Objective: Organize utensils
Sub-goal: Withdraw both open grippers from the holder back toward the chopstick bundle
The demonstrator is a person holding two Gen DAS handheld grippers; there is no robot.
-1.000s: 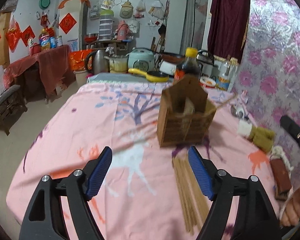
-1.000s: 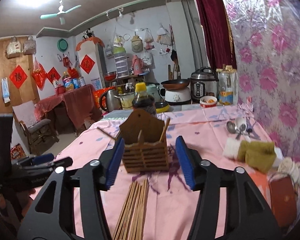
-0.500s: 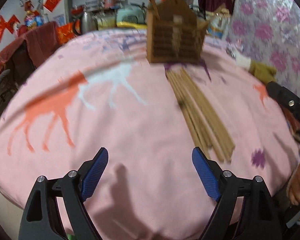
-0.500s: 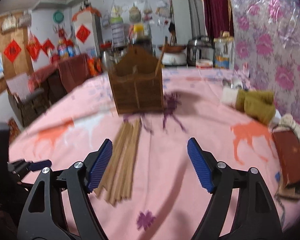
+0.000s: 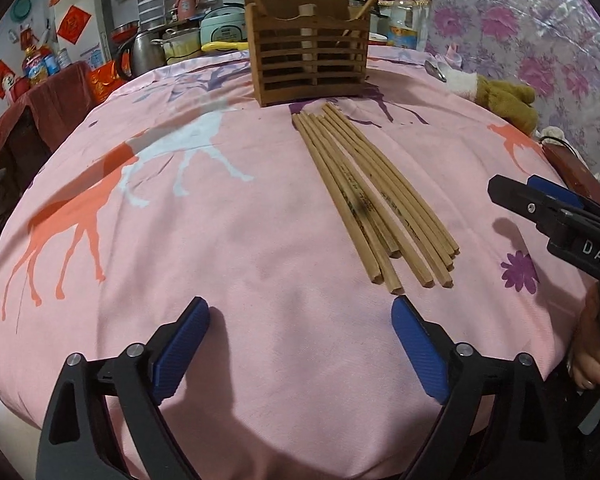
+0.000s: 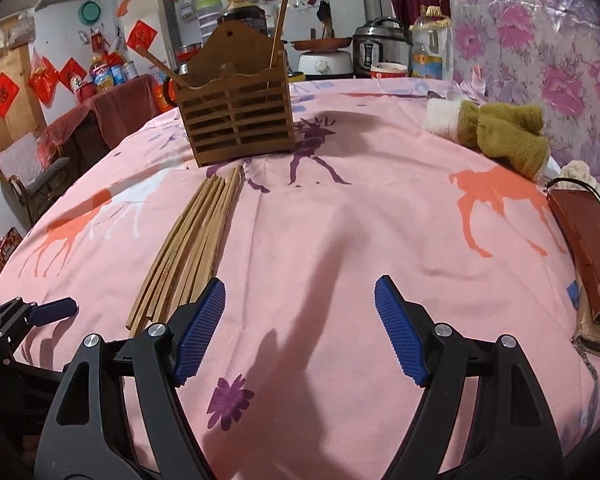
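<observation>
A pink deer-print tablecloth [image 5: 240, 220] covers the table in a cluttered kitchen. The chopsticks [image 5: 374, 196] lie bundled just before the wooden holder [image 5: 308, 60] (two sticks already inside) — ahead of both grippers. Left gripper [image 5: 300, 324] has just been opening, nothing between; right gripper [image 6: 300, 312] gapes — empty.

left hand-held gripper [image 5: 300, 344]: lowered, jaws opened wider | right hand-held gripper [image 6: 300, 320]: lowered, opened wider

Matt wooden chopsticks [image 5: 374, 196], slatted wooden holder [image 5: 308, 60], soft pink cloth [image 5: 220, 240]
</observation>
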